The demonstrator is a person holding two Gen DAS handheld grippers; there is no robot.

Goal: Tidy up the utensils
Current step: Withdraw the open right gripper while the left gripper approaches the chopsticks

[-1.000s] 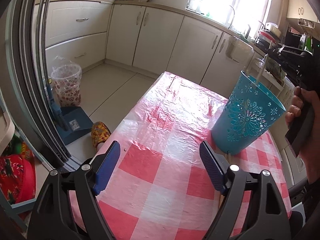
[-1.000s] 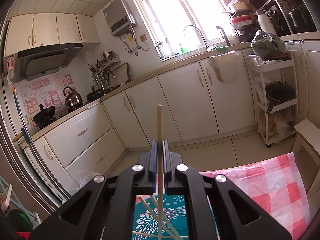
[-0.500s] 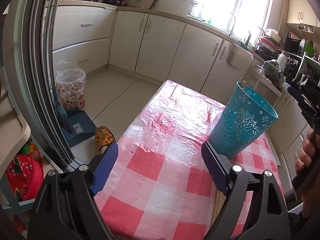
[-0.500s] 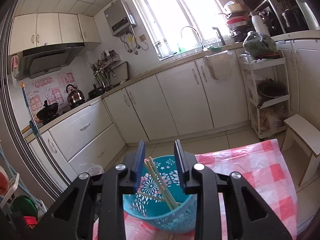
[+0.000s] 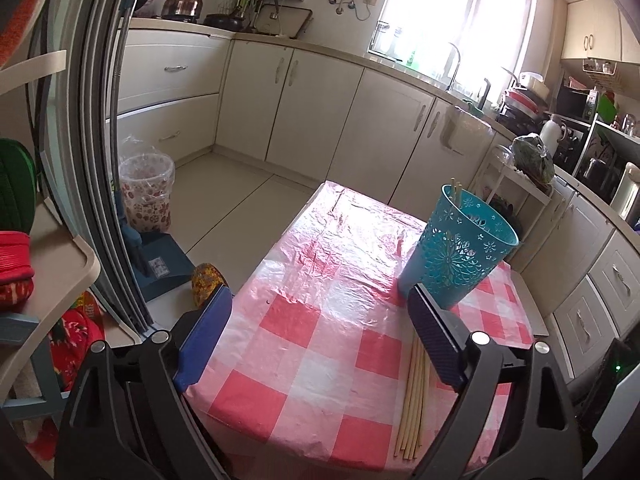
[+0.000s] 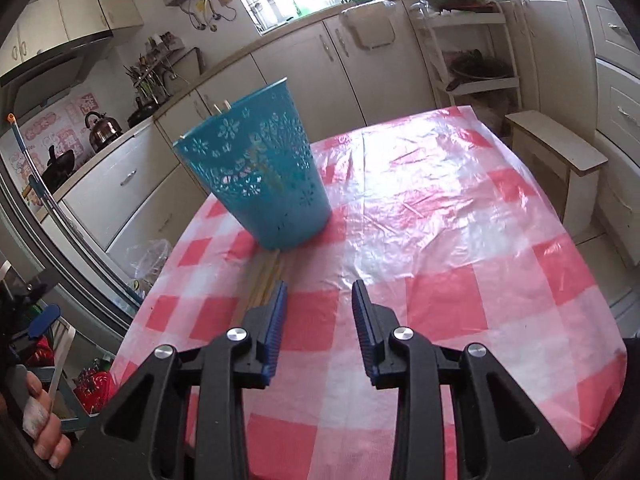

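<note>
A teal perforated basket [image 5: 456,248] stands on the red-and-white checked table [image 5: 320,320], with chopstick tips [image 5: 456,188] poking above its rim. A bundle of pale chopsticks [image 5: 412,400] lies flat on the table in front of the basket. My left gripper [image 5: 320,336] is open and empty, above the near table edge, its right finger over the bundle. In the right wrist view the basket [image 6: 256,176] is ahead to the left, the loose chopsticks [image 6: 264,276] lie just before it, and my right gripper [image 6: 318,312] is open and empty beside them.
A sliding door frame [image 5: 104,160] and a shelf stand left of the table. A lined waste bin [image 5: 146,196] and a blue dustpan [image 5: 160,268] sit on the floor. Kitchen cabinets [image 5: 320,120] run behind. A wooden stool [image 6: 560,152] stands at the table's far right.
My right gripper let a chopstick go into the basket, opened, then drew back and down to the table. My left gripper pulled back, bringing the loose chopsticks into view.
</note>
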